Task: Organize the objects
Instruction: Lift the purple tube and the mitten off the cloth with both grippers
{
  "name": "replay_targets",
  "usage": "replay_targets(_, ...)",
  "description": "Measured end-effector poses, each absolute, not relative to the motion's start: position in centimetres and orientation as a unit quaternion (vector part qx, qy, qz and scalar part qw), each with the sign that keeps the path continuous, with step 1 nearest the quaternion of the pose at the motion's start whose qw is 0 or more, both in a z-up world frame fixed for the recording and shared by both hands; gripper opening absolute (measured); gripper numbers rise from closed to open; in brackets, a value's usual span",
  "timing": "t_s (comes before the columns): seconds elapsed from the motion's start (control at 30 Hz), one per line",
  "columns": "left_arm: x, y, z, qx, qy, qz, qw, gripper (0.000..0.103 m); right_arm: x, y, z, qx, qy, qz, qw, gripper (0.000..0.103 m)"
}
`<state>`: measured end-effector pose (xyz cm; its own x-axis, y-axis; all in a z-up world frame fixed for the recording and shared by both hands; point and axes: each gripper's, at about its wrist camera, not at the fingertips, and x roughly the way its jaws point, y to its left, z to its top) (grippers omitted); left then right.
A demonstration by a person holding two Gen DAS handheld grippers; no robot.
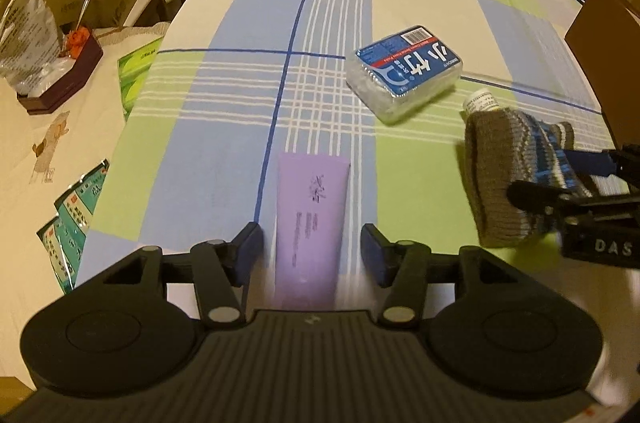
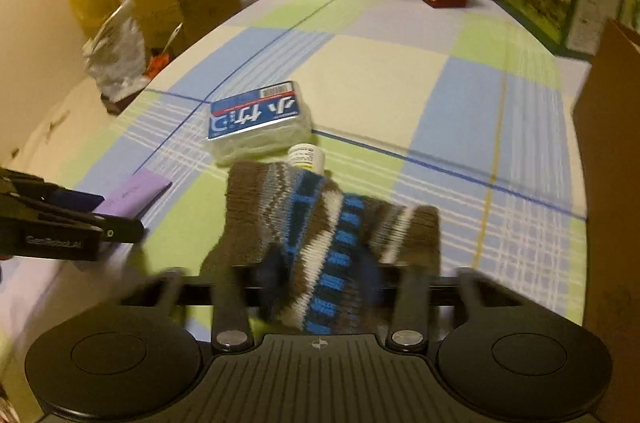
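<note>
Two tools are working over the checked bench (image 1: 224, 111): the left tool (image 1: 312, 251) is straddling a lilac tube (image 1: 310, 223), jaws wide, while the right tool (image 2: 320, 283) is gripping a striped knitted sock (image 2: 320, 219) beside a clear box (image 1: 404, 73) holding small pale pieces.

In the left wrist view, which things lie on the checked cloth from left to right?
Flat lilac plastic tube → clear plastic box with blue label → small white bottle → grey and blue knitted sock.

On the checked cloth: one lilac plastic tube (image 1: 310, 219), one clear plastic box with a blue label (image 1: 404, 73), one small white bottle (image 1: 478, 102), one brown-and-blue knitted sock (image 2: 332, 235). Two black grippers.
</note>
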<state>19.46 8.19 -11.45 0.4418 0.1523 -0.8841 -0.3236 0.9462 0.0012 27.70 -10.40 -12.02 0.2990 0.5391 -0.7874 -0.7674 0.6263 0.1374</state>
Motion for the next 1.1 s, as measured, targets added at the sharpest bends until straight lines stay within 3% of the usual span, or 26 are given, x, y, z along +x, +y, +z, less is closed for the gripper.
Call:
replay_targets(0.07,19.6,8.2,-11.4,-0.079,0.509,0.137,0.846,0.049,27.7,-11.4,-11.9,-0.114,0.437,0.411,0.792,0.01)
replay_targets(0.13,19.7,8.2,-11.5,-0.072,0.51,0.133,0.847,0.048,27.1,-12.2,-11.7,-0.102,0.445,0.412,0.789,0.008)
replay_targets(0.2,19.6,8.1,-11.4,-0.069,0.508,0.128,0.849,0.035,26.3,-13.1,-11.3,-0.1,0.449,0.413,0.786,0.007)
replay_targets(0.27,19.4,8.0,-11.2,-0.065,0.508,0.123,0.85,0.03,25.5,-14.0,-10.9,-0.092,0.465,0.41,0.779,0.006)
replay_targets(0.47,17.9,7.2,-11.1,-0.065,0.514,0.111,0.848,0.029,23.7,-17.0,-8.5,-0.059,0.495,0.412,0.763,0.009)
replay_targets(0.53,17.1,6.9,-11.0,-0.066,0.517,0.109,0.847,0.029,23.3,-17.6,-7.8,-0.061,0.498,0.412,0.76,0.042)
replay_targets(0.57,16.7,6.7,-11.0,-0.065,0.518,0.108,0.846,0.029,23.1,-17.8,-7.7,-0.063,0.496,0.404,0.766,0.091)
replay_targets(0.6,16.4,6.5,-11.0,-0.065,0.519,0.108,0.845,0.029,22.9,-18.0,-7.6,-0.064,0.488,0.392,0.777,0.101)
replay_targets(1.1,16.4,6.7,-11.0,-0.064,0.516,0.115,0.847,0.03,26.4,-15.3,-12.4,0.037,0.487,0.324,0.81,0.101)
